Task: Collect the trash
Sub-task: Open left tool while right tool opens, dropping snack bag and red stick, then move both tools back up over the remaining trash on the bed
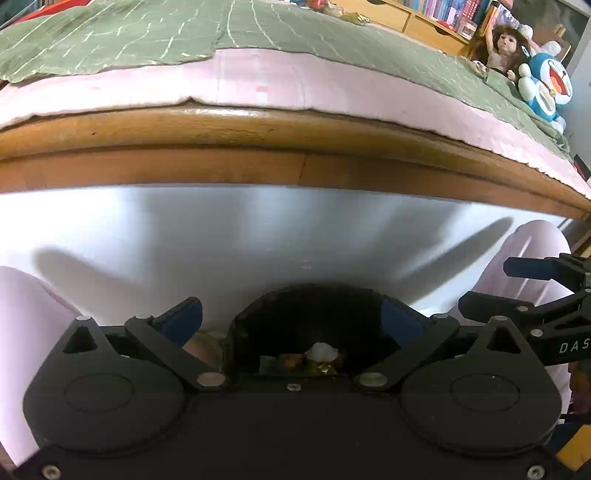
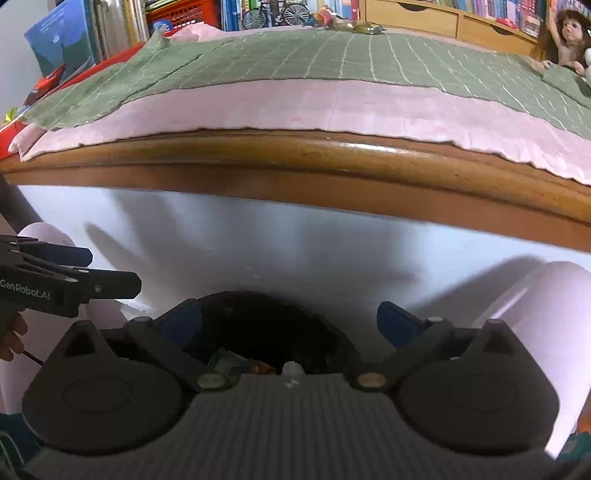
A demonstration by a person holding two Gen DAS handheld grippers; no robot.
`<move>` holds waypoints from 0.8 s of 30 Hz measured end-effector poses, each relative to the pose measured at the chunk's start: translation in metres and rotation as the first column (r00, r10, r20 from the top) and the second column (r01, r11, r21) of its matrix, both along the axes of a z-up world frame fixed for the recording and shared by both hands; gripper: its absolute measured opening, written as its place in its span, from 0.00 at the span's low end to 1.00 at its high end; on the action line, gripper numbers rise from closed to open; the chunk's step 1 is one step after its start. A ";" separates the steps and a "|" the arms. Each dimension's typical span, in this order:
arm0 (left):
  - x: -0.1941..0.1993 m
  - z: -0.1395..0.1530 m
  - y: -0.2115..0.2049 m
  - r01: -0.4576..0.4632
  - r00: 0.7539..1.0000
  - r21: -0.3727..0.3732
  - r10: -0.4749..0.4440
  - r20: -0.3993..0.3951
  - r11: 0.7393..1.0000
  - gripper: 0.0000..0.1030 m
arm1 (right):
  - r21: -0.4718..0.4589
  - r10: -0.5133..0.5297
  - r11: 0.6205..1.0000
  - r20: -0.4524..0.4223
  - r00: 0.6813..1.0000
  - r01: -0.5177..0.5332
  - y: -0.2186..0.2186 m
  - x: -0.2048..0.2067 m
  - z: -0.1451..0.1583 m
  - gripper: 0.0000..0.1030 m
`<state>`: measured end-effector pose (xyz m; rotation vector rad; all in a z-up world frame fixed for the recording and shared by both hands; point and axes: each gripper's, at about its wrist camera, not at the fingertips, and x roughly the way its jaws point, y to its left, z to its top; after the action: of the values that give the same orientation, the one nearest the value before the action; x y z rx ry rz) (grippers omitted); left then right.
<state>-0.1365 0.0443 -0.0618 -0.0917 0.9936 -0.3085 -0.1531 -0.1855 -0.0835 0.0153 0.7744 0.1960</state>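
Left wrist view: a bed (image 1: 295,125) with a rounded wooden rail fills the upper half, and serves as the landmark. On the bed lie a pink sheet (image 1: 258,81) along the near edge and a green checked blanket (image 1: 295,33) behind it. Below the rail is a pale panel (image 1: 258,229). A pink-clad knee (image 1: 532,258) stands at either side of the panel. Beyond the bed's far edge runs a wooden bookshelf (image 1: 436,22). At the bed's right far corner sit a doll (image 1: 502,48) and a blue plush (image 1: 546,85). Wrappers (image 1: 351,16) lie on the blanket at the bed's far edge.

Below the bed, against the panel, stands a dark bin (image 1: 306,325); in it lies trash (image 1: 317,358), a white wad among brown and gold wrappers. The left gripper (image 1: 295,317) hangs over the bin mouth with its blue pads wide apart, one at each side of the rim; nothing is gripped between them. The right gripper (image 1: 517,288) shows at the right edge, below the rail, its two fingers parted.

Right wrist view: the same bed (image 2: 295,155), with the bin (image 2: 266,325) below it. The right gripper (image 2: 291,321) is spread fully over the bin, nothing held. The left gripper (image 2: 110,269) enters from the left edge.
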 end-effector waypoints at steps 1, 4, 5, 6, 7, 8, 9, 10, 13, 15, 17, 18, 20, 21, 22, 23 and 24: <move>0.001 0.001 -0.001 0.004 1.000 0.000 -0.004 0.002 1.000 1.00 | 0.001 -0.002 1.000 0.000 1.000 0.002 -0.001 -0.001 0.000 1.00; 0.005 0.006 -0.004 0.023 1.000 0.015 -0.023 0.019 1.000 1.00 | -0.006 0.000 1.000 0.003 1.000 0.000 -0.002 -0.003 0.002 1.00; 0.006 0.008 -0.005 0.030 0.999 0.024 -0.031 0.031 0.999 1.00 | -0.015 0.002 1.000 0.004 1.000 -0.002 -0.002 -0.003 0.003 1.00; 0.007 0.011 -0.007 0.036 0.998 0.030 -0.038 0.045 0.999 1.00 | -0.024 0.004 1.000 0.005 1.000 -0.004 -0.003 -0.003 0.005 1.00; 0.009 0.015 -0.008 0.040 0.998 0.033 -0.042 0.056 0.999 1.00 | -0.035 0.004 0.999 0.010 1.000 -0.004 -0.003 -0.003 0.007 1.00; 0.010 0.019 -0.009 0.045 0.997 0.033 -0.047 0.066 0.998 1.00 | -0.043 0.005 0.999 0.016 1.000 -0.005 -0.003 -0.003 0.009 1.00; 0.012 0.023 -0.010 0.050 0.996 0.030 -0.052 0.073 0.998 1.00 | -0.048 0.009 0.999 0.024 1.000 -0.008 -0.003 -0.002 0.012 1.00; 0.013 0.027 -0.012 0.057 0.995 0.029 -0.059 0.082 0.998 1.00 | -0.049 0.013 0.999 0.031 0.999 -0.012 -0.004 -0.002 0.014 1.00; 0.018 0.039 -0.016 0.079 0.990 0.045 -0.084 0.112 0.996 1.00 | -0.042 0.024 0.999 0.054 0.998 -0.021 -0.007 -0.001 0.024 1.00; 0.023 0.048 -0.018 0.092 0.986 0.058 -0.099 0.131 0.994 1.00 | -0.043 0.031 0.999 0.074 0.997 -0.028 -0.008 0.000 0.031 1.00; 0.027 0.057 -0.020 0.101 0.981 0.069 -0.111 0.157 0.993 1.00 | -0.046 0.039 0.998 0.100 0.994 -0.034 -0.008 0.002 0.039 1.00; 0.029 0.062 -0.022 0.105 0.980 0.072 -0.115 0.164 0.992 1.00 | -0.047 0.042 0.998 0.114 0.993 -0.037 -0.007 0.005 0.043 1.00; 0.038 0.066 -0.022 0.112 0.987 0.033 -0.115 0.113 0.993 1.00 | -0.051 0.047 0.998 0.144 0.988 -0.040 -0.006 0.009 0.052 1.00; 0.041 0.067 -0.021 0.111 0.989 0.008 -0.111 0.095 0.994 1.00 | -0.052 0.045 0.998 0.160 0.986 -0.037 -0.007 0.012 0.057 1.00; 0.043 0.069 -0.020 0.105 0.991 -0.001 -0.104 0.085 0.995 1.00 | -0.051 0.041 0.998 0.174 0.984 -0.033 -0.009 0.013 0.061 1.00; 0.044 0.071 -0.021 0.104 0.991 -0.003 -0.104 0.079 0.995 1.00 | -0.049 0.039 0.998 0.188 0.981 -0.030 -0.010 0.016 0.066 1.00; 0.044 0.073 -0.022 0.115 0.990 -0.010 -0.114 0.077 0.993 1.00 | -0.047 0.036 0.999 0.199 0.979 -0.027 -0.012 0.019 0.071 1.00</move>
<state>-0.0925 0.0227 0.0115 -0.0351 0.9222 -0.4215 -0.1339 -0.1977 -0.0128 -0.0579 0.5786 0.2069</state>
